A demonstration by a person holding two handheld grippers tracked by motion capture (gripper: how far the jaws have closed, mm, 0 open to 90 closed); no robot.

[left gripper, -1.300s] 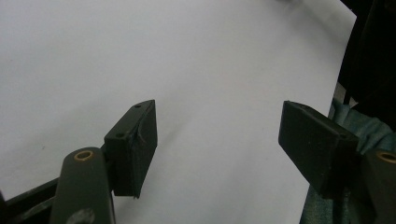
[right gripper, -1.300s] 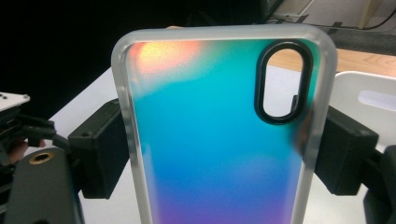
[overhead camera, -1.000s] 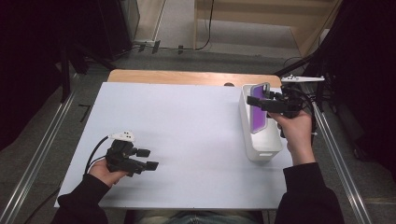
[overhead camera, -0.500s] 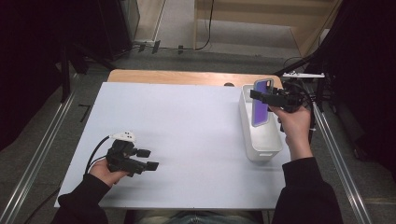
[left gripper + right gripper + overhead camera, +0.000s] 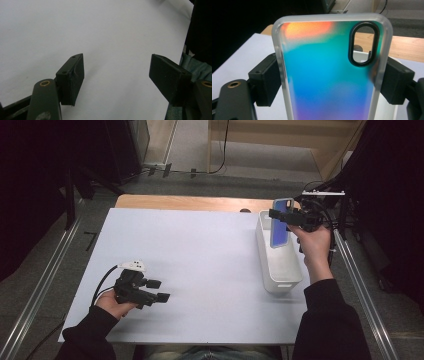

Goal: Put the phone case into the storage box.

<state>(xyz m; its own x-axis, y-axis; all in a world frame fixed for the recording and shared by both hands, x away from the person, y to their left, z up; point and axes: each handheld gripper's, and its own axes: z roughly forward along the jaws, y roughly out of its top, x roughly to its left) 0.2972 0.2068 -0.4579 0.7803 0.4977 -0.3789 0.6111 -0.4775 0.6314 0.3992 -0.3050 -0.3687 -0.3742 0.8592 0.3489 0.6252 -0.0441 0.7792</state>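
My right gripper (image 5: pixel 281 215) is shut on an iridescent phone case (image 5: pixel 280 224) with a frosted rim, held upright above the far end of a white bin (image 5: pixel 280 270). In the right gripper view the phone case (image 5: pixel 329 72) stands between the two pads, which press on its long edges, and its oval camera cut-out is at the upper right. My left gripper (image 5: pixel 159 290) rests low over the white table (image 5: pixel 200 255) at the near left, open. In the left gripper view its fingers (image 5: pixel 72 77) stand wide apart with nothing between them.
The white bin lies lengthwise along the table's right side. A wooden strip (image 5: pixel 190 202) runs along the far edge. Metal rails (image 5: pixel 45 285) flank the table on both sides. A cable (image 5: pixel 102 282) trails from the left gripper.
The right hand has carried the phone case away from me along the bin and raised it more upright. The left gripper has stayed where it was.
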